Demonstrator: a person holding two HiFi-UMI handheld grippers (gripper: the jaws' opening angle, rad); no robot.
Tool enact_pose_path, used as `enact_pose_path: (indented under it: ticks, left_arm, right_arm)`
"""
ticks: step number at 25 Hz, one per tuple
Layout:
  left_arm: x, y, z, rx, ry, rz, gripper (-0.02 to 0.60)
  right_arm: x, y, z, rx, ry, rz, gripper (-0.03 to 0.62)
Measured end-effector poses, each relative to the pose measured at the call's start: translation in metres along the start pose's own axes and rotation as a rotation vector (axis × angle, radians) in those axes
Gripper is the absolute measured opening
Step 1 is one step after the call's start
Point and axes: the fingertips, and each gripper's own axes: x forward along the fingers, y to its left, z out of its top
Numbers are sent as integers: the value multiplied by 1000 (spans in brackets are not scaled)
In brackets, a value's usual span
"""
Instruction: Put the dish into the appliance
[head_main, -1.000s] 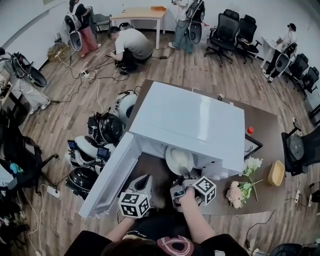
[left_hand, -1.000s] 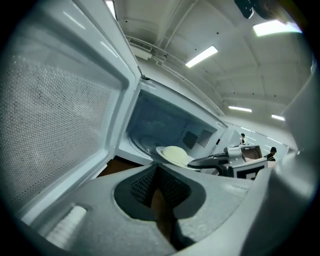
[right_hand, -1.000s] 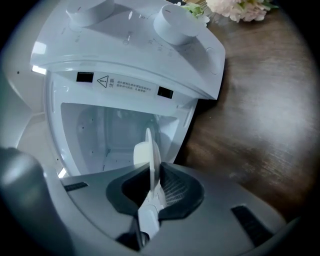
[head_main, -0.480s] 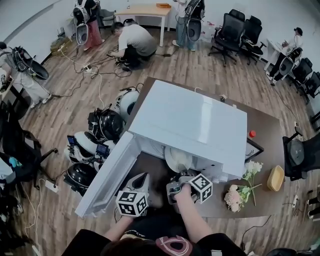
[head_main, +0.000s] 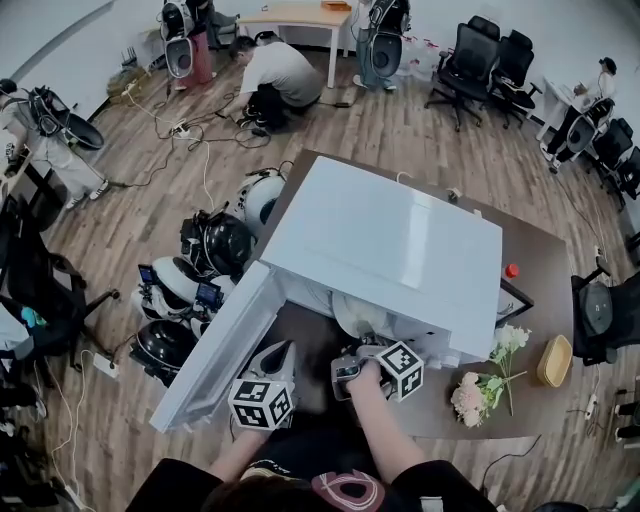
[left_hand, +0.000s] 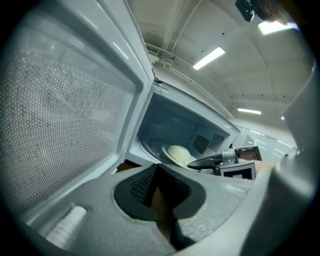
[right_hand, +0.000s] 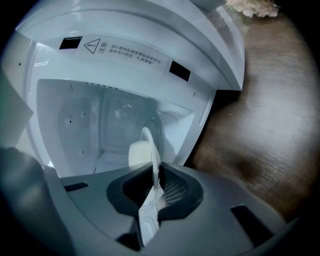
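Observation:
A white microwave (head_main: 390, 240) stands on the brown table (head_main: 525, 245) with its door (head_main: 215, 350) swung open to the left. My right gripper (head_main: 358, 347) is shut on the rim of a white dish (head_main: 350, 318), held on edge just inside the oven's mouth. In the right gripper view the dish (right_hand: 142, 150) rises from between the pads of the right gripper (right_hand: 152, 200) into the lit cavity. My left gripper (head_main: 282, 352) hovers beside the door, shut and holding nothing. From the left gripper view the dish (left_hand: 177, 154) shows inside the oven beyond the left gripper (left_hand: 162, 217).
Pale flowers (head_main: 480, 385), a yellow bowl (head_main: 552, 360) and a small red object (head_main: 512, 270) lie on the table to the right. Round black-and-white devices (head_main: 215, 245) crowd the floor left of the door. People and office chairs (head_main: 470, 60) are at the back.
The right gripper has carried the dish farther in under the oven's top edge, so less of it shows. The left gripper stays near the door.

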Motion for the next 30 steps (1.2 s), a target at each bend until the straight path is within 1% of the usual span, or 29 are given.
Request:
enact_pose_path:
  ticks: [4,11,16,19,22,24,26,30]
  left_arm:
    - [0,-2,0,4,-4,-9,6]
    - [5,-9,2,33,4,-21,6]
    - [7,-9,0,44,12,-27,6]
    - [6,-3,-1,48,17,-13,6]
    - [4,3,0,44,18,4,6]
    - [4,4,2,53,15,5,6]
    - [6,2,3,63,14,2,6]
    - [7,-2,4,82,15,-7,6]
  right_arm:
    - [4,1,1,8,-4,-5,40]
    - [12,6,4,-18,-12,2,40]
    - [19,3,7,-37,-17,-6,41]
    - [21,1,8,-54,-15,-13,46]
    - [21,3,8,-108,-23,-14,47]
    - [21,5,7,-169,-27,-19,48]
    - [21,7,7,-235,-30,-38,49]
    - [21,9,5,-326,-25,-84,70]
